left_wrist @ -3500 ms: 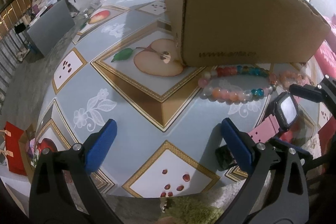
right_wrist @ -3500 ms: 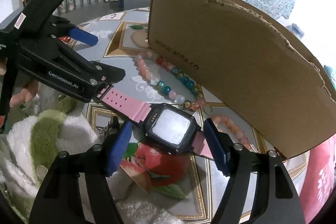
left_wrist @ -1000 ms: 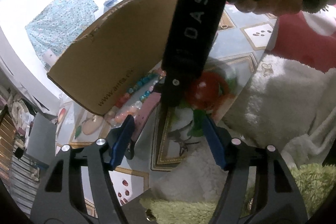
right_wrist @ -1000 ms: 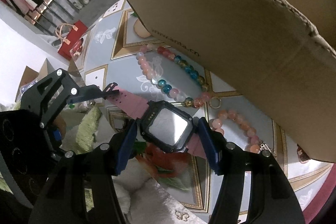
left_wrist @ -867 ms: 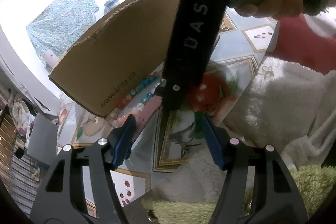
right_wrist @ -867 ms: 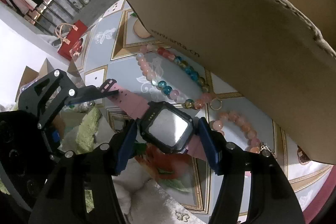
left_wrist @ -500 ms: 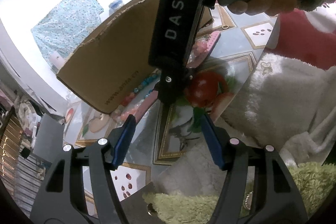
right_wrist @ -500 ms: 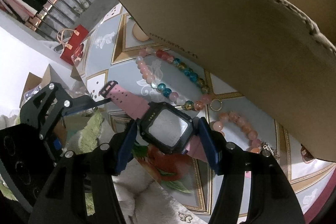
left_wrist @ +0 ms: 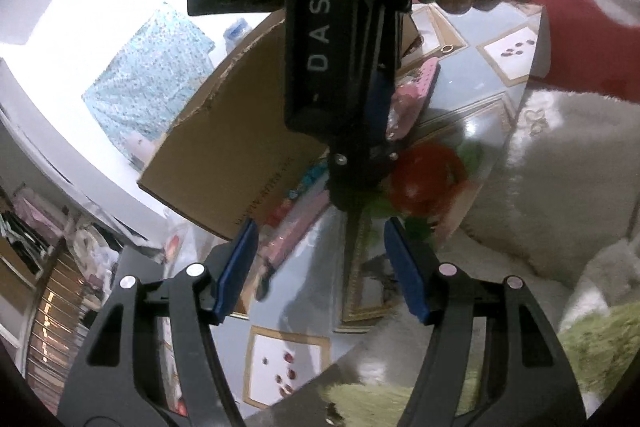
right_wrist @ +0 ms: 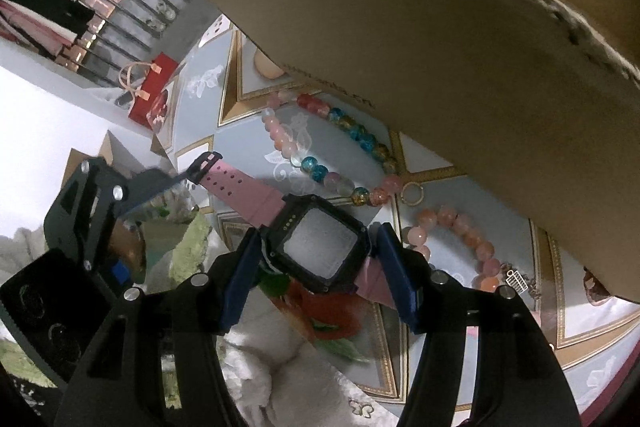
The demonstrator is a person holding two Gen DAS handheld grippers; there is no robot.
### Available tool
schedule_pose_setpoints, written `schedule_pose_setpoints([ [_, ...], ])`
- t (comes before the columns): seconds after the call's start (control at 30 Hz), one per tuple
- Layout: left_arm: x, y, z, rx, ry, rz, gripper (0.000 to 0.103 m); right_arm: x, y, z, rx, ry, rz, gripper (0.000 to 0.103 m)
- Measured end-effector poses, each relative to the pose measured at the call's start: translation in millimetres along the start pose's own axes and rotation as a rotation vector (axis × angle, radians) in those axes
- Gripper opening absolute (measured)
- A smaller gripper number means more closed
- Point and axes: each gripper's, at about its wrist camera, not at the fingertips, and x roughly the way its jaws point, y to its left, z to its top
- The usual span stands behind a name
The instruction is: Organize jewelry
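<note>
My right gripper (right_wrist: 318,261) is shut on a black-faced watch with a pink strap (right_wrist: 320,251) and holds it above the table, below the rim of a cardboard box (right_wrist: 460,75). A multicoloured bead bracelet (right_wrist: 332,155) and a peach bead bracelet (right_wrist: 460,231) lie on the table by the box wall, a small gold ring (right_wrist: 413,193) between them. My left gripper (left_wrist: 320,267) is open and empty, low at the table's near edge, pointing up at the right gripper's body (left_wrist: 340,47). The pink strap (left_wrist: 296,223) hangs blurred behind it.
The patterned tablecloth (right_wrist: 440,367) has gold-framed squares and fruit pictures. The box (left_wrist: 240,147) fills the far side. A white and green fluffy sleeve (left_wrist: 560,207) lies at the near edge. A red gift bag (right_wrist: 148,95) stands on the floor beyond.
The right gripper has lifted the watch a little higher toward the box rim. The left gripper has tilted and drawn back, staying open.
</note>
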Motion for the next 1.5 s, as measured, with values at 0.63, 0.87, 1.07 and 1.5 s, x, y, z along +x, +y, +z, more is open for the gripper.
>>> schedule_pose_setpoints([
  [0.63, 34, 46, -3, -0.138, 0.055, -0.290, 0.004, -32, -6, -51, 0.123, -0.254, -0.013, 0.056],
  [0.87, 37, 55, -9, -0.122, 0.055, -0.375, 0.004, -29, 22, -83, -0.006, -0.312, -0.387, 0.033],
  [1.07, 45, 60, -11, -0.118, 0.063, -0.396, 0.004, -11, 27, -79, -0.151, -0.316, -0.595, 0.023],
  [1.5, 43, 53, -3, -0.112, 0.055, -0.341, 0.003, 3, 52, -91, -0.291, -0.407, -0.818, 0.005],
])
